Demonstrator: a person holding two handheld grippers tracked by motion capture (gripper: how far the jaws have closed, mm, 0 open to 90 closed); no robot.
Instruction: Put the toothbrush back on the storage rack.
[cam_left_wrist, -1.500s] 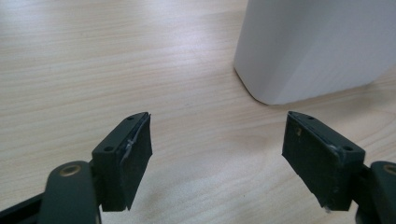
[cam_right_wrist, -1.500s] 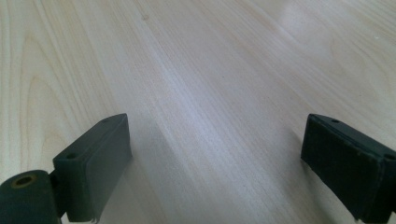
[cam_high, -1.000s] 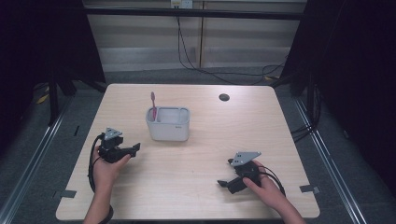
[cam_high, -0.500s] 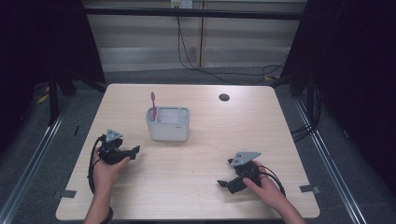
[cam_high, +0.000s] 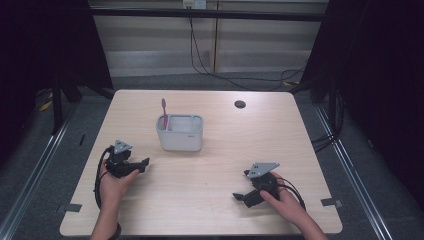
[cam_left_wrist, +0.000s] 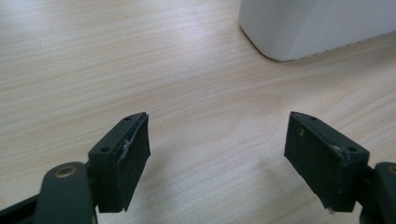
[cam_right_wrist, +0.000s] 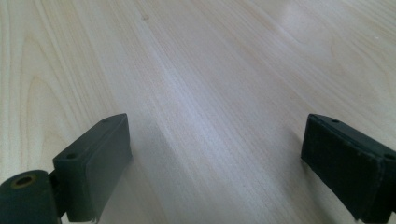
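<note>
Tongs idle on the worktop (cam_high: 210, 200) — left tongs (cam_high: 145, 162) and right tongs (cam_high: 239, 196) both gape wide, empty, while a pink toothbrush (cam_high: 163, 111) stands in the grey holder (cam_high: 180, 133) — apparently nothing left to do.

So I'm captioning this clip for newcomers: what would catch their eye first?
Probably the pink toothbrush standing upright in the white holder at the table's middle. Next, the two open grippers resting near the front edge, the left gripper nearer the holder, the right gripper farther off.
</note>
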